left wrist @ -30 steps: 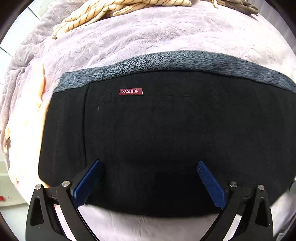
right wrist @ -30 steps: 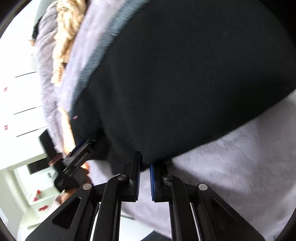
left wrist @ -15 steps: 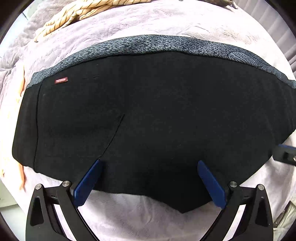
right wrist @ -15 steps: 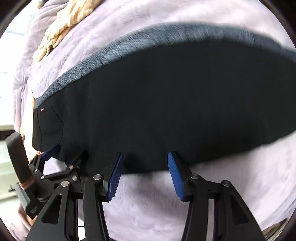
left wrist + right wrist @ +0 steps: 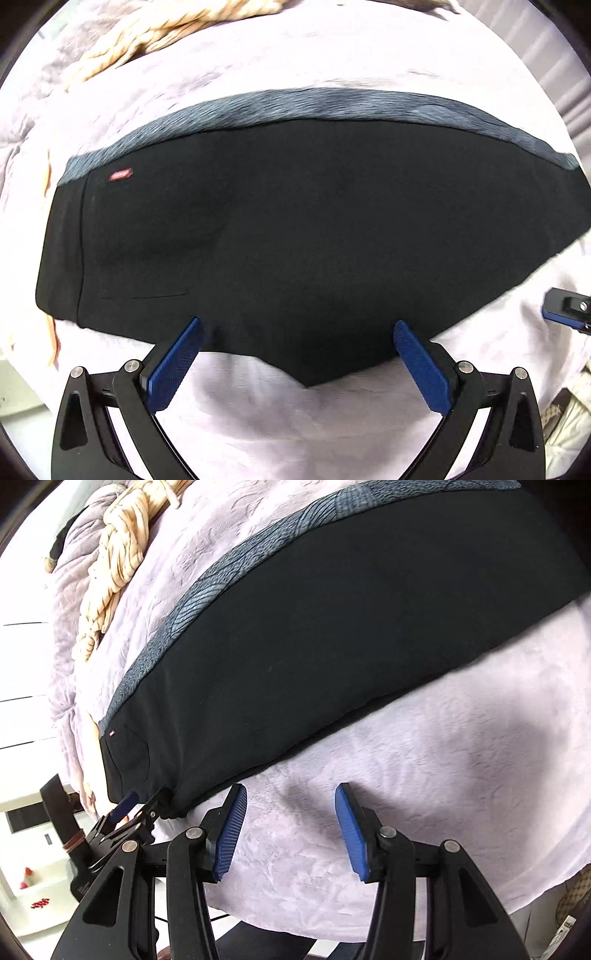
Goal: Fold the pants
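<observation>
Where pants lie, striped cloth beyond

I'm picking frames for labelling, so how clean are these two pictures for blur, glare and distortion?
Left wrist view: the pants have a smeared grey band, the bedspread is glaring, and fisheye bends the edges. Right wrist view: sharper, with a soft shadow on the bedspread.

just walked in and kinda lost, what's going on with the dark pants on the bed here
A person with a handheld gripper in each hand is folding black pants laid flat on a lilac blanket. Both grippers are open and hold nothing. The left gripper hangs over the pants' near edge. The right gripper sits over bare blanket just off that edge; its jaws have just opened, with nothing between them. A cream striped garment lies bunched further back.
</observation>
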{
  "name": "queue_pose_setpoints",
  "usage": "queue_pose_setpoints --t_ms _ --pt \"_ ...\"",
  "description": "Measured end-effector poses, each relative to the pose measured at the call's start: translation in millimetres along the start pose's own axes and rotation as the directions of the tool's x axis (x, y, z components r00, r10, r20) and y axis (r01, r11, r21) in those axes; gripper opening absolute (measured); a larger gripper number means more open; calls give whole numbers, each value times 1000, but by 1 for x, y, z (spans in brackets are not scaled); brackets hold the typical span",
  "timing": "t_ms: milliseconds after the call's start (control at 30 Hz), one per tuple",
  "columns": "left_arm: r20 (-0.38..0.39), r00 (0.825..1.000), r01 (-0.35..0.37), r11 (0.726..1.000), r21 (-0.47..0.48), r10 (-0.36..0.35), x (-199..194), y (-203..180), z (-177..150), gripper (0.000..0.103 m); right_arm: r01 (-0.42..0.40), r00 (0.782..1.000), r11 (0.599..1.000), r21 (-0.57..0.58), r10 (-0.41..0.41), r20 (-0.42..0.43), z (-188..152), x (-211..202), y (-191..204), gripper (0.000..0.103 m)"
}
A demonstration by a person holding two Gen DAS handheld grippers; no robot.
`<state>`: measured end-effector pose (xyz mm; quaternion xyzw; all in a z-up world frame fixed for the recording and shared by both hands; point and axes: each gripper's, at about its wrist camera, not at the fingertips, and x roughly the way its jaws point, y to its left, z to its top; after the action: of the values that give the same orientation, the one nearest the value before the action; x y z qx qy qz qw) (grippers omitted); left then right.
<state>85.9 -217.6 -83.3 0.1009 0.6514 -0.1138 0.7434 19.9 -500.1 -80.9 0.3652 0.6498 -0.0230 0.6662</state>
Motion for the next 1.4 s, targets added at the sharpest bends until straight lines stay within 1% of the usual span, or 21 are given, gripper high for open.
queue_pose_setpoints --t_ms 200,333,533,633,667,833,1133,1333,1400 --pt "3 999 34 996 80 -35 -9 -33 1 103 -14 1000 1000 5 14 1 3 -6 -11 54" --pt "5 999 52 993 103 -53 -15 -46 -4 103 -11 1000 1000 9 11 -5 3 -5 -14 55" --pt "1 998 57 991 121 -58 -26 -60 -23 103 -9 1000 1000 20 9 -23 -3 -3 -18 55" --pt "-1 999 54 992 118 -54 -31 -53 -35 103 -11 1000 1000 20 12 -26 -8 -1 -16 55" --pt "-1 999 52 992 117 -52 -25 -57 -42 103 -12 1000 1000 21 13 -27 -10 0 -15 55" --pt "1 999 47 993 108 -47 -32 -42 -50 103 -20 999 1000 21 20 -27 -17 3 -9 56" --pt "17 998 51 993 108 -53 -41 -23 -59 103 -24 999 1000 14 24 -27 -25 6 -1 57" --pt "22 998 56 992 111 -59 -52 -26 -61 103 -23 999 1000 6 23 -23 -28 6 3 57" --pt "25 998 57 992 113 -60 -46 -33 -56 103 -23 1000 1000 5 23 -20 -28 5 3 57"
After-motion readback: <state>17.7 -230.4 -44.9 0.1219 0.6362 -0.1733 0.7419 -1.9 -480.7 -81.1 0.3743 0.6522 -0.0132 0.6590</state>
